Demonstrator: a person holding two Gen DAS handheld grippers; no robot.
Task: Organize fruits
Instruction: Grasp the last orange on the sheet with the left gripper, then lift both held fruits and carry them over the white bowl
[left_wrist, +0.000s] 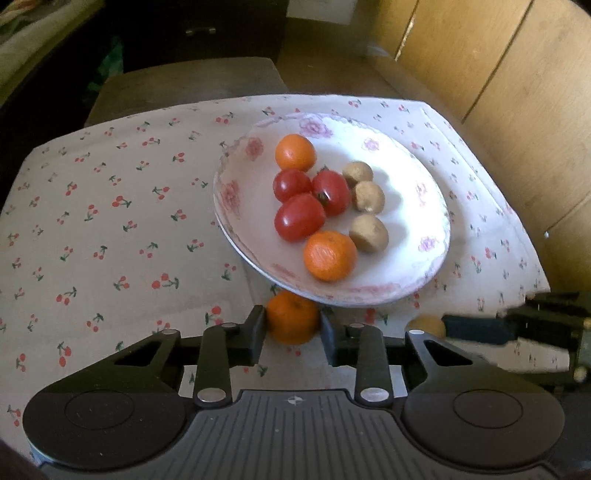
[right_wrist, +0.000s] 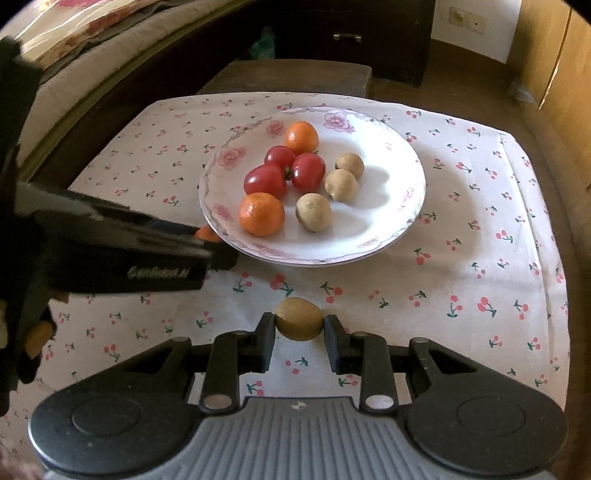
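1. Fingers of the left gripper (left_wrist: 292, 332) clamp a round orange mandarin (left_wrist: 293, 316) just beside the near rim of the white floral-edged plate (left_wrist: 417, 229); that rim hides the fruit's top.
2. Right gripper (right_wrist: 300, 328) pinches a small brown round fruit (right_wrist: 299, 319) above the cherry-print cloth (right_wrist: 461, 280).
3. On the plate sit two mandarins, three red tomatoes (right_wrist: 286, 169) and three brown fruits; its right half is bare.
4. Cloth left of the plate is open.

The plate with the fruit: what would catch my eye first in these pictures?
The white flowered plate sits mid-table on a cherry-print cloth, holding two oranges, three red tomatoes and three small brown fruits. Just in front of it, the left gripper clamps another orange and the right gripper clamps a brown fruit.
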